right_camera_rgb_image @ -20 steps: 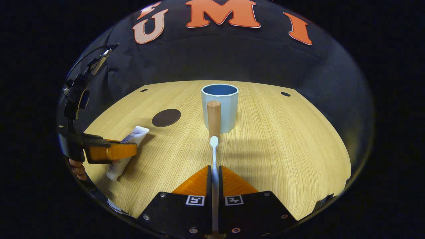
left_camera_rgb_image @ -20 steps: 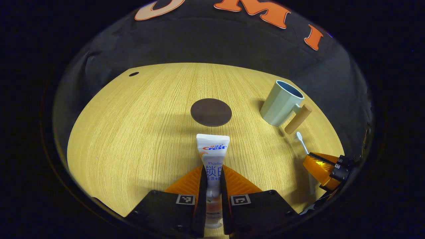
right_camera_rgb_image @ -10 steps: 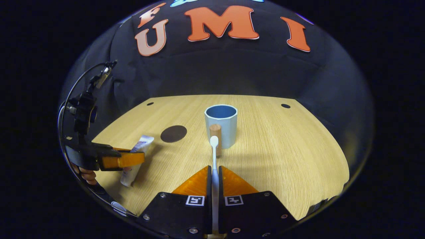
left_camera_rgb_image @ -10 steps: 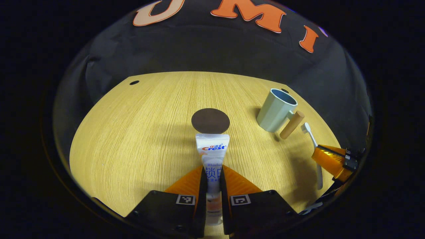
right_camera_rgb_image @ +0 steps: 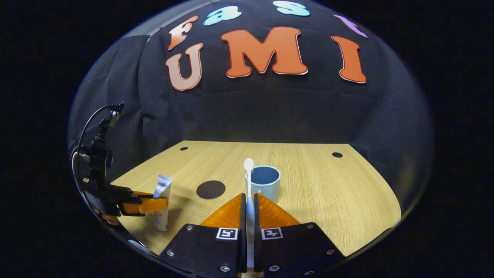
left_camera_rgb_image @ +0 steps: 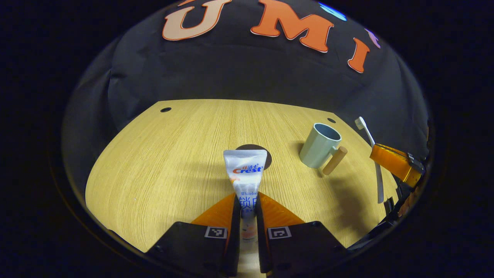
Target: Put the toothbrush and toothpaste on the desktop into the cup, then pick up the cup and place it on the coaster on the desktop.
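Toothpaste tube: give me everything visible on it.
The toothpaste tube is white, soft-looking plastic with printed lettering and a flat crimped end pointing up and away. The left tongs clamp its lower body from both sides. In the right gripper view it stands nearly upright, lifted off the desktop, touching nothing else.

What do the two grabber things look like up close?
Each set of tongs has a black blocky body with a small black-and-white square code marker at the base of each finger, seen on the left tongs and right tongs. In the right gripper view, the left one also carries a black camera mount with a thin curved cable.
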A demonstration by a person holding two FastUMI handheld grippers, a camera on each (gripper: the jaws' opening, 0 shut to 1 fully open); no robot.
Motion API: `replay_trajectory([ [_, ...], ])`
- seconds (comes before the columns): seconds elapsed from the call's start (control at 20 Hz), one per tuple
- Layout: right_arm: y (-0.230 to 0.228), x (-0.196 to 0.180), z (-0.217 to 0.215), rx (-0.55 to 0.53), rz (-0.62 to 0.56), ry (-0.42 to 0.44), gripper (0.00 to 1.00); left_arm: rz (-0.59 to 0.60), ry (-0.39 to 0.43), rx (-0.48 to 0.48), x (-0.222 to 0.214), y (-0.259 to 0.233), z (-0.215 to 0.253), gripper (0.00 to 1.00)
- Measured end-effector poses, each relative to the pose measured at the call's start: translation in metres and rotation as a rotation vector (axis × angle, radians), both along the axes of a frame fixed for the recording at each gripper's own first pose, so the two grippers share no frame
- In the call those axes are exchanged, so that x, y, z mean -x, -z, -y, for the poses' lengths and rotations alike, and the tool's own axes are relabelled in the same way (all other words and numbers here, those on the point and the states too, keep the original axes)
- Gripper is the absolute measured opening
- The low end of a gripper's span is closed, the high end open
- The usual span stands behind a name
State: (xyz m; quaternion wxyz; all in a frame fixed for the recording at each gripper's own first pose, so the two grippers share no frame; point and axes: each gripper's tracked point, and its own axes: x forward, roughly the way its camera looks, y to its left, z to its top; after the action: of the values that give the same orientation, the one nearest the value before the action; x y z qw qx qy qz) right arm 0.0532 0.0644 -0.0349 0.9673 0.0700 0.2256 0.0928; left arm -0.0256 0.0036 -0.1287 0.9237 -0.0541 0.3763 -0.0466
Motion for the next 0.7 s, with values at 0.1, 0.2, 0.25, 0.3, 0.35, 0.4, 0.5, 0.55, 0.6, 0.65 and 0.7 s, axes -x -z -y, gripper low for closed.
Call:
replay_trajectory([
  [0.1, -0.008, -0.009, -0.003, -0.033, 0.024, -0.004, 0.08, 0.016, -0.001, 0.003, 0.002, -0.002, 0.0, 0.24],
  [0.2, -0.016, -0.017, -0.004, -0.053, 0.059, 0.0, 0.08, 0.032, 0.001, 0.016, 0.006, -0.009, -0.003, 0.2],
  [0.25, -0.019, -0.022, -0.002, -0.057, 0.076, 0.005, 0.08, 0.039, -0.001, 0.018, 0.002, -0.009, -0.004, 0.18],
  [0.3, -0.023, -0.027, -0.001, -0.066, 0.096, 0.008, 0.07, 0.05, -0.001, 0.016, -0.002, -0.012, -0.003, 0.19],
  [0.35, -0.028, -0.032, 0.001, -0.077, 0.12, 0.015, 0.08, 0.059, -0.002, 0.015, -0.003, -0.015, -0.004, 0.19],
  [0.4, -0.033, -0.038, 0.003, -0.089, 0.141, 0.019, 0.08, 0.069, -0.001, 0.014, -0.002, -0.015, -0.003, 0.19],
  [0.5, -0.044, -0.05, 0.008, -0.106, 0.202, 0.04, 0.08, 0.086, -0.003, 0.016, -0.001, -0.022, -0.004, 0.19],
  [0.55, -0.05, -0.054, 0.01, -0.109, 0.238, 0.048, 0.07, 0.092, -0.009, 0.02, 0.0, -0.025, -0.004, 0.19],
  [0.6, -0.058, -0.059, 0.012, -0.111, 0.28, 0.055, 0.07, 0.095, -0.01, 0.022, 0.0, -0.028, -0.004, 0.19],
  [0.65, -0.067, -0.061, 0.013, -0.111, 0.319, 0.055, 0.07, 0.103, -0.015, 0.023, -0.002, -0.026, -0.004, 0.19],
  [0.7, -0.076, -0.064, 0.013, -0.114, 0.358, 0.053, 0.07, 0.107, -0.019, 0.022, -0.003, -0.026, -0.003, 0.19],
])
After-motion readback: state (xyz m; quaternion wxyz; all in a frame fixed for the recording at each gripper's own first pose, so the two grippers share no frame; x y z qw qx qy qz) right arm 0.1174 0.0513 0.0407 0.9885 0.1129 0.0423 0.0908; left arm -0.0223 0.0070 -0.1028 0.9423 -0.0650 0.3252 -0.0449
